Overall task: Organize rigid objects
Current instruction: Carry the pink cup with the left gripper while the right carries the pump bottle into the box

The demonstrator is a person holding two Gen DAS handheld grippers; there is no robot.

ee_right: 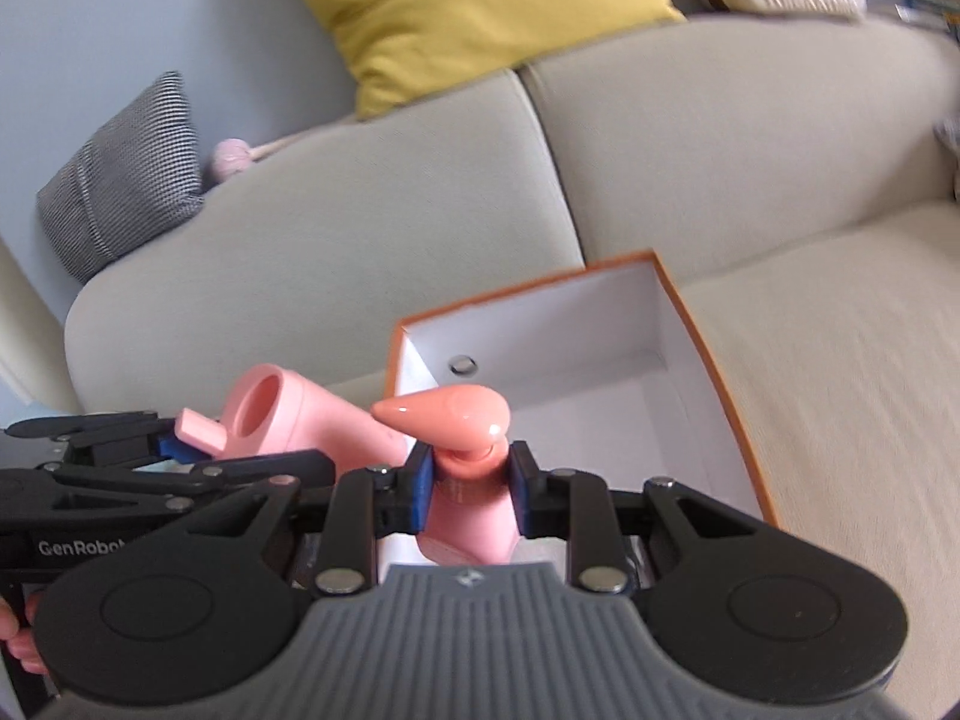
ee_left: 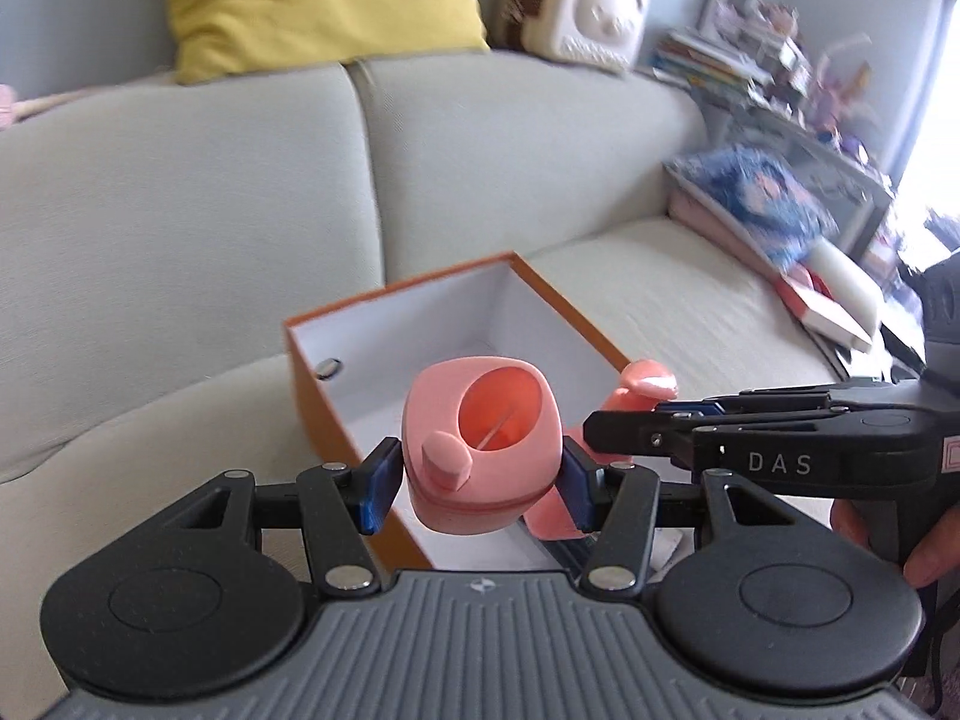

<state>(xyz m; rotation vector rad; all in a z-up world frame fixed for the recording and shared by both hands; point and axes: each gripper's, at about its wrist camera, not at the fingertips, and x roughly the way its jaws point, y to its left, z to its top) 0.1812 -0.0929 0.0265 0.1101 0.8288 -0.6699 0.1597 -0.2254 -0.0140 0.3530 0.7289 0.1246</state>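
My left gripper is shut on a pink hollow holder with a round opening and a short peg. It hangs over the near end of an open orange box with a white inside, which sits on the sofa seat. Coming in from the right, my right gripper holds a pink pump bottle. In the right wrist view my right gripper is shut on the neck of the pump bottle, spout pointing left, above the box. At the left, my left gripper carries the holder.
The light grey sofa bears a yellow cushion, a checked cushion and a white bear-shaped case. Folded fabric and books lie at the sofa's right end. A small metal disc sits on the box's inner wall.
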